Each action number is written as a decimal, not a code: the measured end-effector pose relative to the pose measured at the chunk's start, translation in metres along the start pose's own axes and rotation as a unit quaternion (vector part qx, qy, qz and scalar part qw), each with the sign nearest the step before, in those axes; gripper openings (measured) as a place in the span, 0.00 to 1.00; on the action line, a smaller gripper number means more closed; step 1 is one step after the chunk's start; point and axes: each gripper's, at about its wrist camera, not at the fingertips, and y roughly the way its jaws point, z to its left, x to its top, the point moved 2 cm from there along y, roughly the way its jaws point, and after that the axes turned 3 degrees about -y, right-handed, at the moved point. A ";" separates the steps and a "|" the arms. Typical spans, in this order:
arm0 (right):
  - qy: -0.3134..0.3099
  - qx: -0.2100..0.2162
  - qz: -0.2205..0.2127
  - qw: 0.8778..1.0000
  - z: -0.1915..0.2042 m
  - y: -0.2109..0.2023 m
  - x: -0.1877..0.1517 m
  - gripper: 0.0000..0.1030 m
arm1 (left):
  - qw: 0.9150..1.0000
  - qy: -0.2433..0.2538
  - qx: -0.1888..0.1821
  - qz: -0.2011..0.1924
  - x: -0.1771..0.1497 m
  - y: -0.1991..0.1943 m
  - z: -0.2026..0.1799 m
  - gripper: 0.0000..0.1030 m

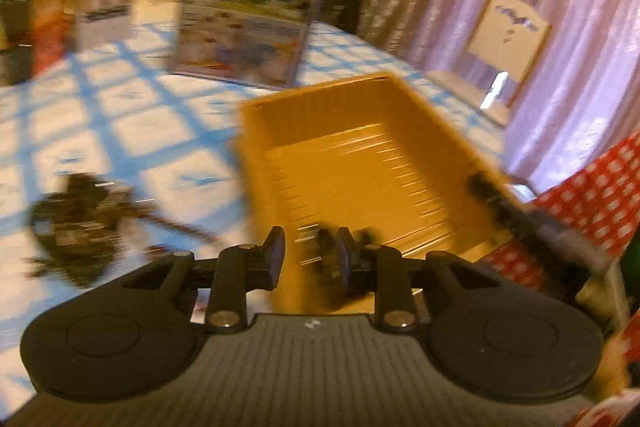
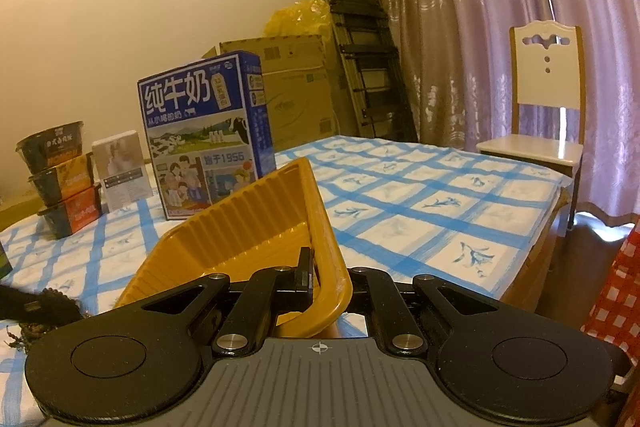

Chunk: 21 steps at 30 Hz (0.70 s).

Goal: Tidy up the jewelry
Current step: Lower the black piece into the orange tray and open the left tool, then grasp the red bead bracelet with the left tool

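Observation:
A yellow ribbed plastic tray [image 1: 360, 155] lies on the blue-checked tablecloth; the left wrist view is blurred by motion. My left gripper [image 1: 310, 259] is open over the tray's near edge, and a small dark blurred piece [image 1: 326, 259] sits by its right finger. A dark heap of bead jewelry [image 1: 76, 223] lies left of the tray. My right gripper [image 2: 326, 273] is shut on the tray's rim [image 2: 326, 247] and holds the tray tilted up. The jewelry heap also shows in the right wrist view [image 2: 48, 311] at the lower left.
A blue milk carton box [image 2: 208, 135], a small white box [image 2: 122, 169] and stacked dark bowls [image 2: 60, 175] stand at the back of the table. A white chair [image 2: 540, 119], a folded ladder [image 2: 364, 47], cardboard boxes and curtains are beyond the table [image 2: 420, 195].

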 end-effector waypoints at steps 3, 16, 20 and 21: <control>0.002 -0.007 -0.001 1.000 -0.002 -0.001 0.001 0.07 | 0.998 0.000 0.057 0.008 -0.009 -0.007 0.030 0.24; -0.001 -0.018 -0.002 1.000 -0.003 -0.003 0.002 0.07 | 0.994 0.002 0.094 0.050 -0.026 0.026 0.046 0.24; 0.000 -0.017 -0.002 1.000 -0.004 -0.003 0.002 0.07 | 0.993 0.004 0.101 0.056 -0.026 0.044 0.040 0.24; 0.000 -0.017 -0.002 1.000 -0.004 -0.003 0.002 0.07 | 0.993 0.004 0.104 0.058 -0.026 0.047 0.040 0.24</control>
